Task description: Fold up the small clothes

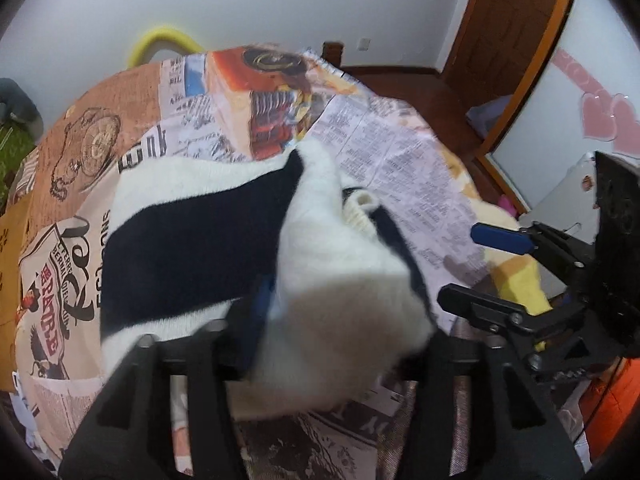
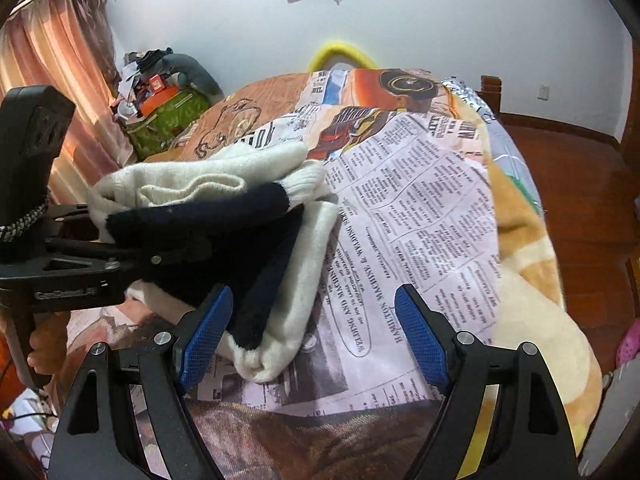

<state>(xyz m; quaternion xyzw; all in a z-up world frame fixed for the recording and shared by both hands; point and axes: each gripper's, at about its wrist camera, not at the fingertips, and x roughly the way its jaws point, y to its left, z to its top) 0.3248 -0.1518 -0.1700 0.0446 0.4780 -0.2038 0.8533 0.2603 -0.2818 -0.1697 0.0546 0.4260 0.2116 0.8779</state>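
The sweater [image 1: 192, 236], white with a broad dark band, lay on the newspaper-print bedspread [image 1: 400, 160], toward the left of the bed. The left gripper [image 1: 340, 320] was clenched on a bunch of its white knit, lifting that part above the rest and over toward the dark band, so the cloth draped across the fingers and hid most of them; one blue pad [image 1: 260, 312] showed at the edge of the fabric. Lifted that way, the held part looked ready to be laid over the body, probably a sleeve or side being folded inward.

The right gripper [image 2: 312, 332] was released, its blue pads [image 2: 420, 340] well apart and holding nothing. It hovered at the near right edge of the sweater [image 2: 288, 272], the left pad [image 2: 204, 336] just beside or touching the knit; which, I could not tell. It seemed placed there to steady the near edge or to take the next corner. The ribbed cuff [image 2: 304, 184] lay bunched on top at the far side, so the fold was only partly made.
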